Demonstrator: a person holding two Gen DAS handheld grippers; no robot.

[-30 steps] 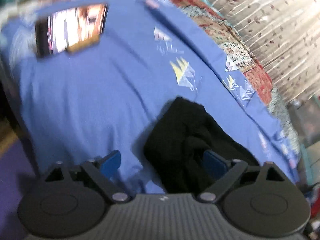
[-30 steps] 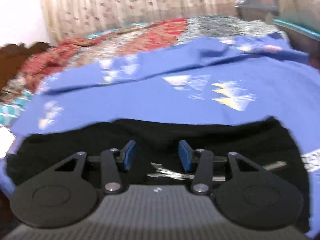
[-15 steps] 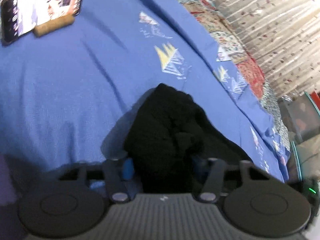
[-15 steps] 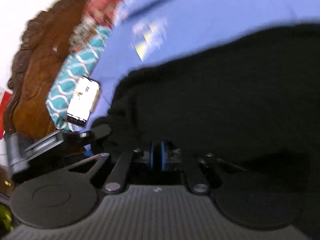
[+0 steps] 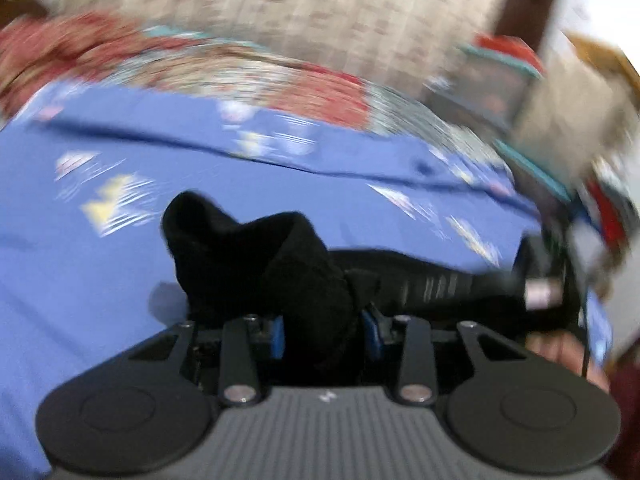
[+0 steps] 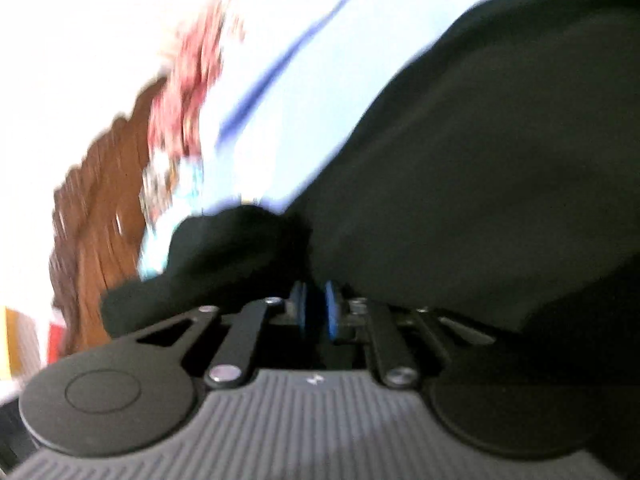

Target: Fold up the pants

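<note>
A: Left gripper (image 5: pixel 324 330) — clamped on what?
B: Clamped on a thick bunch of the black pants (image 5: pixel 256 264). Blue fingers (image 5: pixel 277 332) pressed in from both sides, fabric bulging up between them.

A: Right gripper (image 6: pixel 316 312)?
B: Fingers (image 6: pixel 331 312) narrow, nearly together, dark cloth pinched in the slit. Gripped the pants (image 6: pixel 480 168) too, by the look of it.

A: Where were the pants?
B: On the bed, over the blue bedsheet (image 5: pixel 100 280). In the left wrist view, bunched up at the gripper, then stretched away to the right toward the sheet's right edge. Filled most of the right wrist view, right side and centre.

A: Lifted or lying flat?
B: Bunched part raised off the sheet at the left gripper. Rest could not be told, too blurred.

A: Anything else?
B: Red patterned quilt (image 5: pixel 320 92) along the far edge of the bed. Pale patterned curtain (image 5: pixel 300 12) behind it. Brown carved headboard (image 6: pixel 96 208) at the left of the right wrist view. Other gripper's body (image 5: pixel 540 280) at the right end of the pants in the left wrist view, smeared. Both views heavily motion-blurred.
</note>
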